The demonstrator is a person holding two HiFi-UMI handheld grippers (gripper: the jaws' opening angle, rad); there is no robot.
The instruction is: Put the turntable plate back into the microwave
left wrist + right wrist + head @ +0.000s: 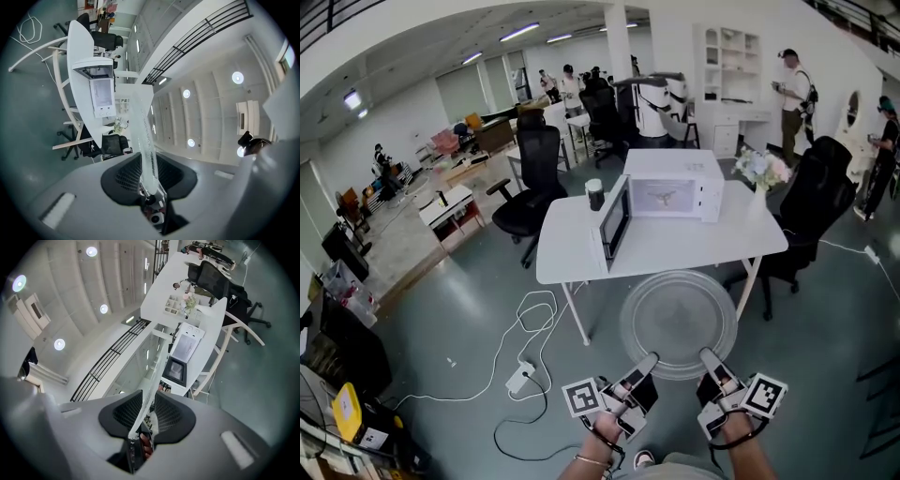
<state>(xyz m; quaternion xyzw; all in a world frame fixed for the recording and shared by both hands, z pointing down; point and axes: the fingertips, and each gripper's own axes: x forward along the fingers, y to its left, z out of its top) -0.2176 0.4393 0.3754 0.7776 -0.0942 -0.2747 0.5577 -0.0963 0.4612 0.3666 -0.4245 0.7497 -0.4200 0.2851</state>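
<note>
Being held in the air before one table (675, 251), one glass plate (679, 319) is clamped at its near rim by the narrowed jaws of the left gripper (645, 364) and the right gripper (709, 359). One microwave (675, 185) is set on the table with its door (614, 223) swung open, and one cup (595, 194) is placed beside that door.

The turntable plate (679, 323) is a round disc of clear glass with faint rings. It is held in the air about level, in front of the table (581, 262), with its near rim pinched between the jaws of the left tool (649, 359) and the right tool (705, 356). The white microwave (670, 186) stands upright on the table beyond the plate, and its door (614, 225) is swung open to the left.
</note>
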